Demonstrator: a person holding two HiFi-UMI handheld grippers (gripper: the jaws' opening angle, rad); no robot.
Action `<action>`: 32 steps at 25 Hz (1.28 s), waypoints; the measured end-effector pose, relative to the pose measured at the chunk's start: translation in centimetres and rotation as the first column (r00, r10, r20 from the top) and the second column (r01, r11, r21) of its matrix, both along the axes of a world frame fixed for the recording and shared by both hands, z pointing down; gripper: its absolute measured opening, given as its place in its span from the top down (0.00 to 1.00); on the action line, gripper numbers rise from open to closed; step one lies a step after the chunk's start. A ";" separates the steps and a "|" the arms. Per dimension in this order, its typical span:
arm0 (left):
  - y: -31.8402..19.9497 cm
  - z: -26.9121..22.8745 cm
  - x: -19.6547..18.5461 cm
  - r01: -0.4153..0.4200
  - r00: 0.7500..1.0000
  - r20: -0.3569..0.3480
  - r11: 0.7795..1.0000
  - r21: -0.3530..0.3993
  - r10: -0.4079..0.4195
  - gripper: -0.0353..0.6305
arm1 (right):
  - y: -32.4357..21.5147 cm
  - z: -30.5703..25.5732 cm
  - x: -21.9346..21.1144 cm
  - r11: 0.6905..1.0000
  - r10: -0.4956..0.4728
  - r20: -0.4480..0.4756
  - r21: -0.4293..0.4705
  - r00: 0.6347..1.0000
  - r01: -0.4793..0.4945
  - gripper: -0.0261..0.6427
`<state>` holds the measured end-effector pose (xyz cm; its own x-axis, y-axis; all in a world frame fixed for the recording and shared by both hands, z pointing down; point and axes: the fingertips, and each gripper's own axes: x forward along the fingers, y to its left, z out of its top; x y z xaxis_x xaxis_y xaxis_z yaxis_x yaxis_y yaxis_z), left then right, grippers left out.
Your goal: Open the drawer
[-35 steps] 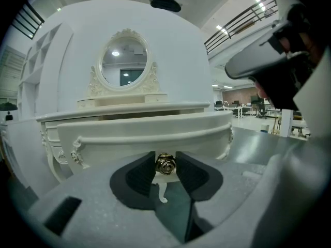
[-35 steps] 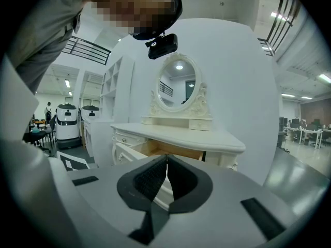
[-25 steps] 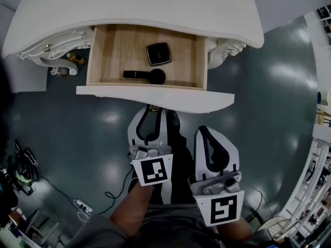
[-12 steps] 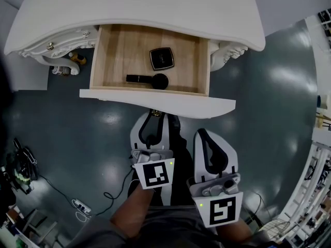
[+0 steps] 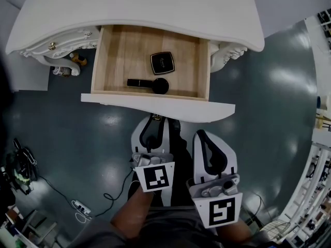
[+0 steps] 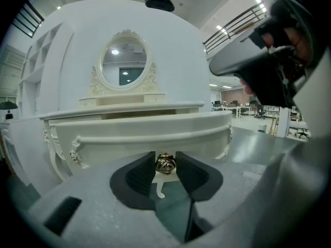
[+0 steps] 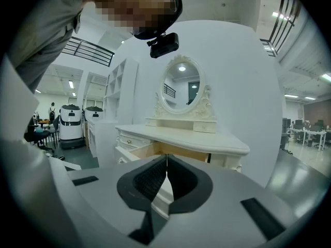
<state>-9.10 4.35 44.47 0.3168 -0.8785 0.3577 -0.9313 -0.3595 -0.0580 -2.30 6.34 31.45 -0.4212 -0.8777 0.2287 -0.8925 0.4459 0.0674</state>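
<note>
The left claw point(image 5: 153, 120) pinches the small gold knob point(image 6: 165, 164) on the front panel of the drawer point(image 5: 155, 105). In the left gripper view the knob sits between the two dark pads point(image 6: 138, 175), touching both. The drawer stands pulled well out from under the white table point(image 5: 145, 4), directly ahead of this claw, with its pale wooden floor open to view. Inside it, beyond the claw and past the front panel, lie a black long-handled object point(image 5: 150, 84) and, farther in, a square black compact point(image 5: 162, 62); the two are near each other but apart. The right claw point(image 5: 202, 134) hangs beside the left one over the dark glossy floor point(image 5: 77, 138), short of the drawer front and touching nothing; its jaws are pressed together with nothing between them, as the right gripper view shows point(image 7: 166, 161). Above and beyond the left claw, an oval mirror point(image 6: 124, 63) stands on the table.
</note>
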 end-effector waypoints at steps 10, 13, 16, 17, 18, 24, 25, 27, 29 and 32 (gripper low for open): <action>0.0 0.0 0.0 -0.006 1.000 0.005 1.000 -0.007 0.006 0.75 | -0.1 -0.1 -0.2 1.000 0.000 -0.001 -0.004 1.000 0.000 0.94; 0.0 0.0 0.0 -0.005 1.000 0.002 1.000 -0.008 0.005 0.75 | -0.2 -0.2 -0.2 1.000 -0.001 -0.002 -0.002 1.000 0.001 0.94; 0.1 0.1 0.0 -0.008 1.000 -0.001 1.000 -0.008 0.008 0.75 | -0.2 -0.2 -0.4 1.000 -0.004 0.001 0.001 1.000 0.004 0.94; 0.1 0.1 0.0 -0.012 1.000 0.001 1.000 -0.009 0.012 0.75 | -0.2 -0.3 -0.5 1.000 -0.006 0.002 0.001 1.000 0.006 0.94; 0.0 0.1 0.0 -0.017 1.000 0.002 1.000 -0.008 0.017 0.75 | -0.1 -0.3 -0.5 1.000 -0.007 0.002 0.001 1.000 0.007 0.94; 0.7 -1.2 0.0 -0.054 0.999 0.003 0.998 0.010 0.054 0.67 | 0.0 -1.2 -0.8 1.000 -0.016 0.006 0.016 1.000 0.015 0.94; 1.0 -1.5 -0.2 -0.056 0.998 0.003 0.998 0.010 0.056 0.67 | 0.0 -1.5 -1.0 1.000 -0.018 0.009 0.020 1.000 0.018 0.94; 1.6 -2.5 -0.8 -0.058 0.998 0.012 0.998 0.011 0.058 0.67 | -0.1 -2.5 -1.3 0.999 -0.024 0.017 0.034 1.000 0.023 0.94; 2.0 -4.4 -1.7 -0.055 0.998 0.024 0.998 0.024 0.054 0.72 | -0.2 -3.9 -1.6 0.998 -0.029 0.029 0.050 0.999 0.027 0.94; 1.5 -8.7 -3.1 -0.038 0.999 0.010 0.998 0.060 0.037 0.78 | -0.6 -6.5 -2.1 0.997 -0.032 0.042 0.074 0.999 0.029 0.94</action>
<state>-12.23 5.84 35.73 0.3470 -0.8860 0.3076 -0.9167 -0.3897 -0.0884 -4.41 5.71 24.95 -0.4562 -0.8780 0.1450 -0.8813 0.4683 0.0629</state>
